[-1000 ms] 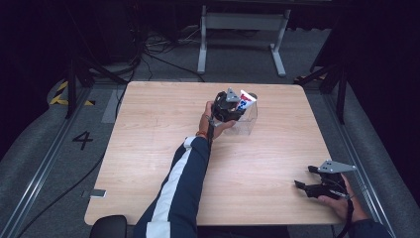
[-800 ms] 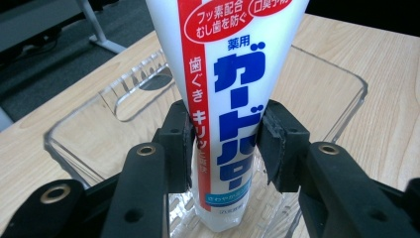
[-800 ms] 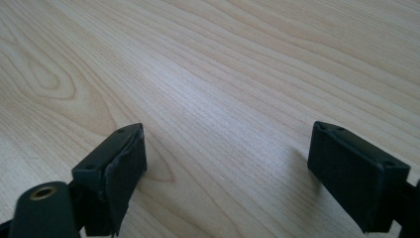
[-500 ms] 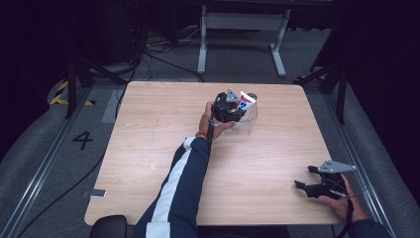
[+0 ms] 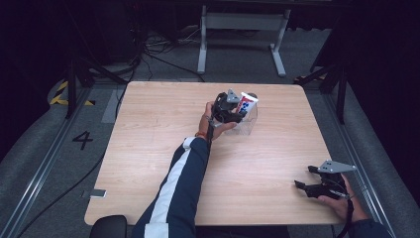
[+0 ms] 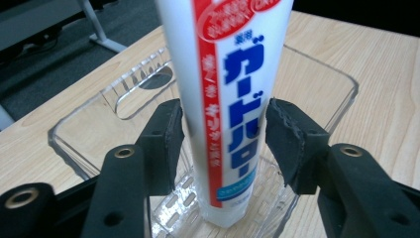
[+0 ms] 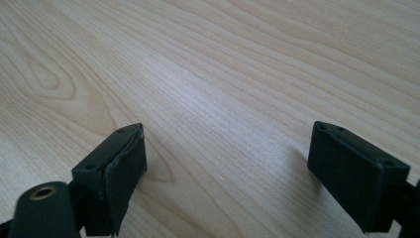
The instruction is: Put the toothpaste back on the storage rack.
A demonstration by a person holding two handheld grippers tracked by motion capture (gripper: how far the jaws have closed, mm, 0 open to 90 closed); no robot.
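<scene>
A metal stand (image 5: 241, 29) and cables (image 5: 148, 54) beyond the wooden table (image 5: 148, 148).

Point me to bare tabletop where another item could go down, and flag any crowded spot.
Free: the whole left half of the table, and the near middle between the sleeve and the right gripper. Crowded: far centre, where the left gripper brackets the toothpaste tube standing in the clear bin.
</scene>
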